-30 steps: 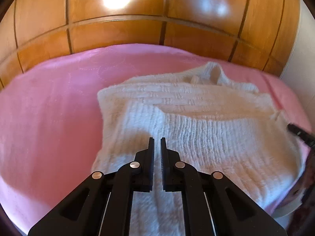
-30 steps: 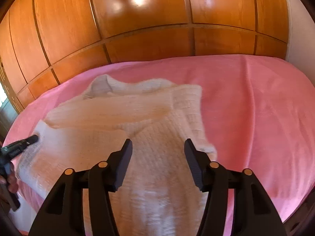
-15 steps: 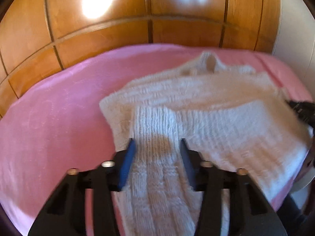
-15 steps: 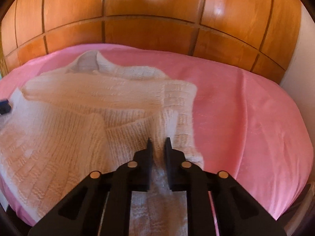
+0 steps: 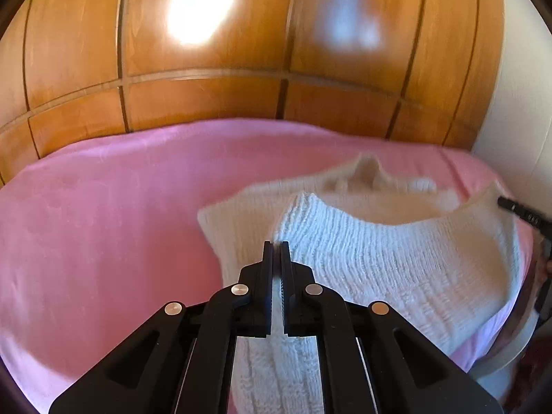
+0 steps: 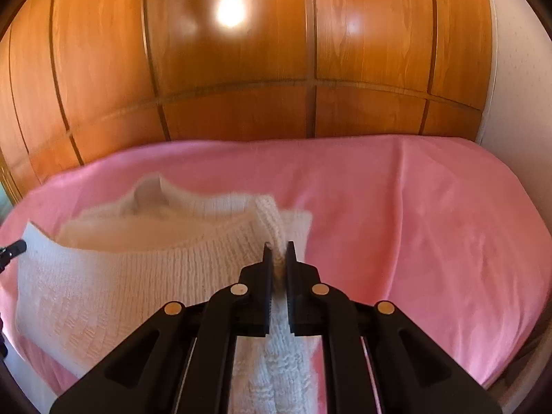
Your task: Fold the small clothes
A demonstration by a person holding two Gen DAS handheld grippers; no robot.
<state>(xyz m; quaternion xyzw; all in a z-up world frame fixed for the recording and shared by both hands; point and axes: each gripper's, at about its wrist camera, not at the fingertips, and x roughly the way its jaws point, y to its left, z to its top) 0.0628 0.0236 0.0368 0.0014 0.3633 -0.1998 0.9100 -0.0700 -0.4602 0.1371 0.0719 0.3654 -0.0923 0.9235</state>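
sweater [image 5: 396,262] hem cut off below, neckline blurred, person's hand [image 5: 546,265] mostly cropped

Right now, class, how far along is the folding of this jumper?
Done: the white jumper lies on the pink bedspread with its sleeves folded in. In hand: the left gripper and right gripper each pinch a bottom corner, lifted. Left: carrying the hem over to the collar.

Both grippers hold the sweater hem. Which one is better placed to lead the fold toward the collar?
Neither clearly: left gripper and right gripper each pinch a corner of the white sweater, so both should probably move together.
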